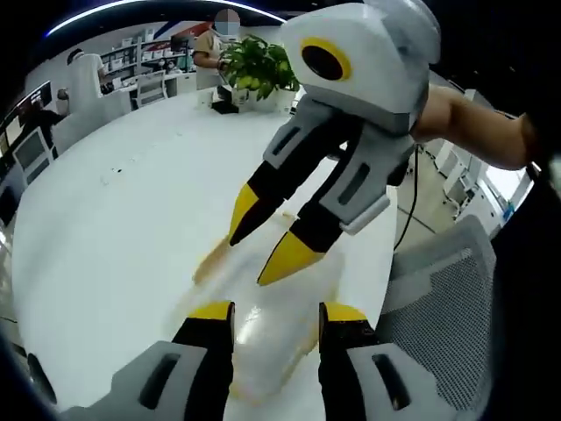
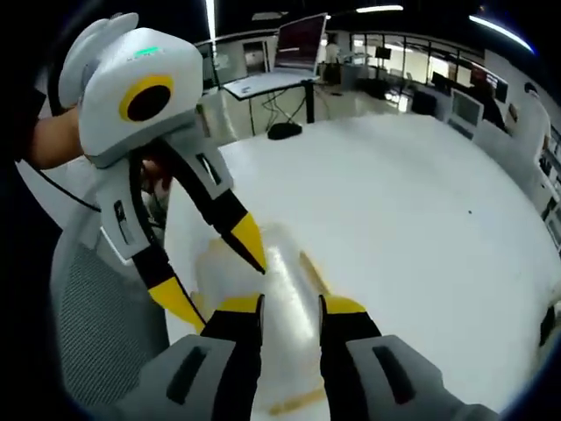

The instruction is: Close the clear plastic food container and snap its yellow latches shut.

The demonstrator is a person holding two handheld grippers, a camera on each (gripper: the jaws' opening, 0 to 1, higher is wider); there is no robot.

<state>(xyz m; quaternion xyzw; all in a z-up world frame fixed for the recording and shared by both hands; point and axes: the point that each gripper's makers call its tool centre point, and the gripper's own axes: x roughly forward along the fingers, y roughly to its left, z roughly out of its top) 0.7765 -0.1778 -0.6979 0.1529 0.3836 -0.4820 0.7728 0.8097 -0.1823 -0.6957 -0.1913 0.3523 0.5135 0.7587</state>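
Observation:
The clear plastic food container (image 1: 267, 329) lies blurred on the white table (image 1: 114, 228), just ahead of and under my left gripper (image 1: 277, 314), whose jaws stand apart over it. My right gripper (image 1: 248, 260) reaches in from the upper right, open, with its yellow tips right above the container's far side. A pale yellow latch (image 1: 210, 260) shows at its left edge. In the right gripper view the container (image 2: 280, 276) sits before my right gripper (image 2: 292, 307), with yellow latches (image 2: 314, 274) along its sides. The left gripper (image 2: 233, 298) comes in from the left, fingers spread.
A grey mesh office chair (image 1: 447, 298) stands close to the table's near edge (image 2: 96, 324). A potted plant (image 1: 259, 66) is at the far end, with people beyond it. A laptop (image 2: 289, 53) and a dark object (image 2: 285, 132) lie farther off.

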